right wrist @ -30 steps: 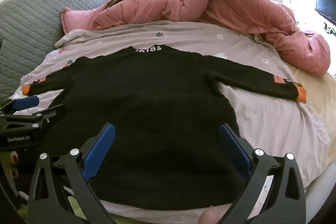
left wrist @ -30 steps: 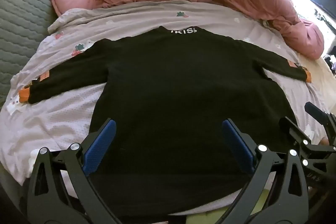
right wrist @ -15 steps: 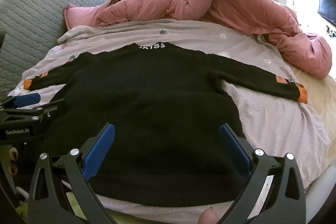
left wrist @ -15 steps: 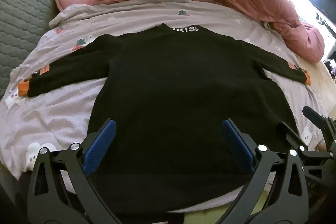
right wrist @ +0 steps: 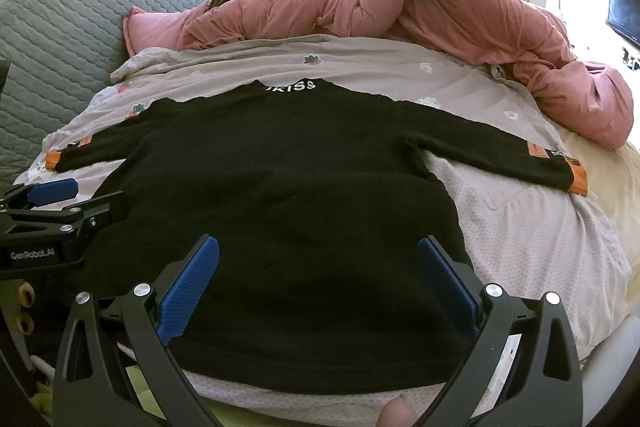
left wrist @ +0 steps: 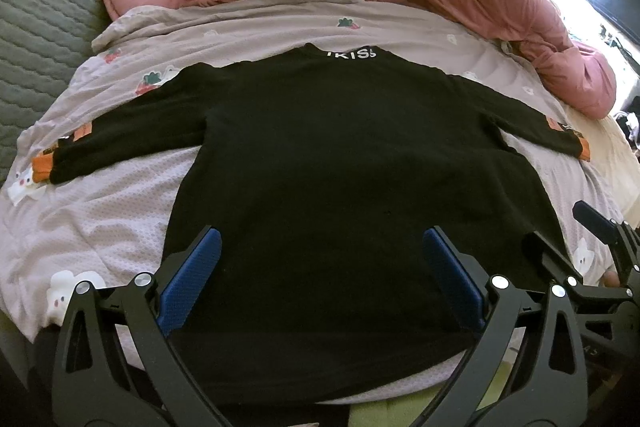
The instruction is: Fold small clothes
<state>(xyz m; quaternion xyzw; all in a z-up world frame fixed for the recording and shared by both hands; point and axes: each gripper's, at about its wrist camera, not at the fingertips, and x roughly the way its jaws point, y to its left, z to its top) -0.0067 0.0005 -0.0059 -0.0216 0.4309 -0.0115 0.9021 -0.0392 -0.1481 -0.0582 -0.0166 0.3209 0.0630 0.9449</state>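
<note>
- Sweater [left wrist: 320, 187] is lying flat on the bed [left wrist: 120, 211], back side up, collar pointing away, both sleeves stretched out sideways, hem at the near edge. Nothing looks folded yet, so the first fold is probably what's being lined up.
- Left gripper [left wrist: 318, 267] is being held over the hem with its jaws spread wide, nothing pinched. Same deal with the right gripper [right wrist: 318, 275]: jaws spread, empty, hovering over the lower part of the body.
- To do this step well, each hem corner or sleeve should probably be pinched through both layers, so the back doesn't get dragged off the front. Knit looks soft and thick, so bunching is a risk if it's grabbed mid-panel.
- Left wrist view is showing the left sleeve cuff [left wrist: 42, 163] up close, with the right gripper poking in at the far right.
- Right wrist view is giving the clearer look at the right sleeve cuff [right wrist: 576, 179], and the left gripper is being seen side-on at the left edge. A fingertip [right wrist: 396, 413] is also peeking in at the bottom, only in that view.
- Pink duvet [right wrist: 460, 7] is heaped behind, well apart from the sweater.
</note>
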